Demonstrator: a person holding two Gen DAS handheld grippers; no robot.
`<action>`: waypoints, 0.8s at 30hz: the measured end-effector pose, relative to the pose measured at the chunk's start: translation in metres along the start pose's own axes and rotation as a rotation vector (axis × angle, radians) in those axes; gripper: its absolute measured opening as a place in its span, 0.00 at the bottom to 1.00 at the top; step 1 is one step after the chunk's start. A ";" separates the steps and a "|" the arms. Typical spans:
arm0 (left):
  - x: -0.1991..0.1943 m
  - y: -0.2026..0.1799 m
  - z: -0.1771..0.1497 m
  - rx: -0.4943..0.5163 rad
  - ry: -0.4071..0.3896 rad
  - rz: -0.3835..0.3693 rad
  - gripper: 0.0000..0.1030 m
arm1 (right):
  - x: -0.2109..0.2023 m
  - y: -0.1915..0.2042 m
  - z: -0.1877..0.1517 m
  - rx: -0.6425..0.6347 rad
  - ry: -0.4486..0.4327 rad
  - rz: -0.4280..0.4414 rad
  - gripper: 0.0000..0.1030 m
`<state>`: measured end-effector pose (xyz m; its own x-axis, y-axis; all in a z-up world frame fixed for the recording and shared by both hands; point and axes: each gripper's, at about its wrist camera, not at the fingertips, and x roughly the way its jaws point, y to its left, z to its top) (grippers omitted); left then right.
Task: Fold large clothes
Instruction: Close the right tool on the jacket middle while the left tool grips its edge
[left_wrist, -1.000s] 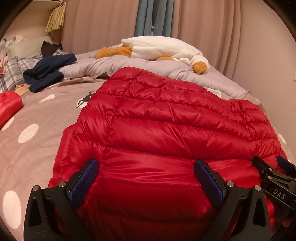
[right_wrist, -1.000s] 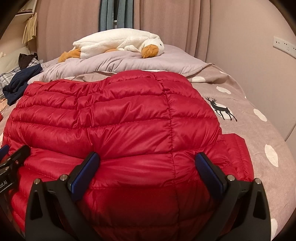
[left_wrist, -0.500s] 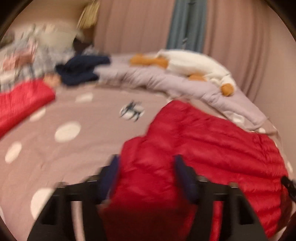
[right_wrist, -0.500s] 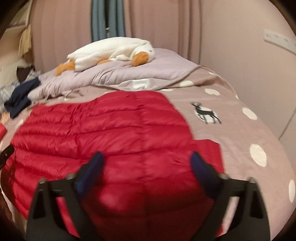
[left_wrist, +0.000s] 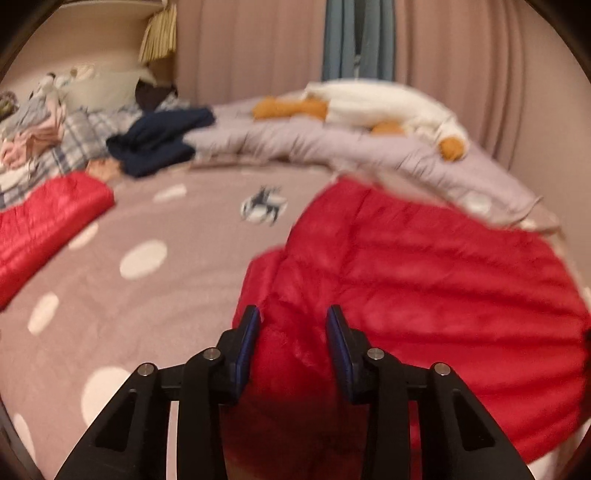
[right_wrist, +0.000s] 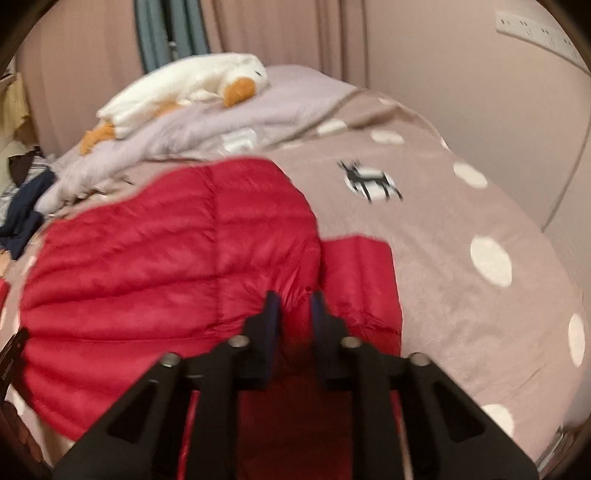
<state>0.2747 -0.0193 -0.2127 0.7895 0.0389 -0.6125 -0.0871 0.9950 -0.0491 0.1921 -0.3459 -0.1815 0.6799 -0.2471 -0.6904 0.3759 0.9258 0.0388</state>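
Red puffer jacket (left_wrist: 424, 295) stretches sideways between my 2 grippers: left gripper (left_wrist: 293, 332) and right gripper (right_wrist: 294, 314) each pinch a near corner.

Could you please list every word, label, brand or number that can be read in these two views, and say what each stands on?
No text reads in either view.
The other gripper's black body, at the right wrist view's left edge, bears faint marks, too blurred to read.
The red down jacket, bedspread, left gripper and right gripper show no lettering; the bedspread bears only dots and deer.
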 end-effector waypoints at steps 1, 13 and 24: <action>-0.012 0.001 0.004 -0.012 -0.041 -0.014 0.34 | -0.010 0.001 0.004 0.000 -0.028 0.006 0.13; 0.017 -0.004 0.000 -0.077 0.036 -0.016 0.34 | -0.044 0.089 -0.027 -0.283 -0.071 0.350 0.07; 0.004 -0.010 -0.013 0.021 0.023 -0.042 0.34 | -0.001 0.115 -0.037 -0.270 0.013 0.305 0.03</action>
<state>0.2704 -0.0307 -0.2248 0.7781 -0.0050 -0.6281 -0.0411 0.9974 -0.0589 0.2119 -0.2286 -0.2030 0.7258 0.0522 -0.6859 -0.0216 0.9984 0.0531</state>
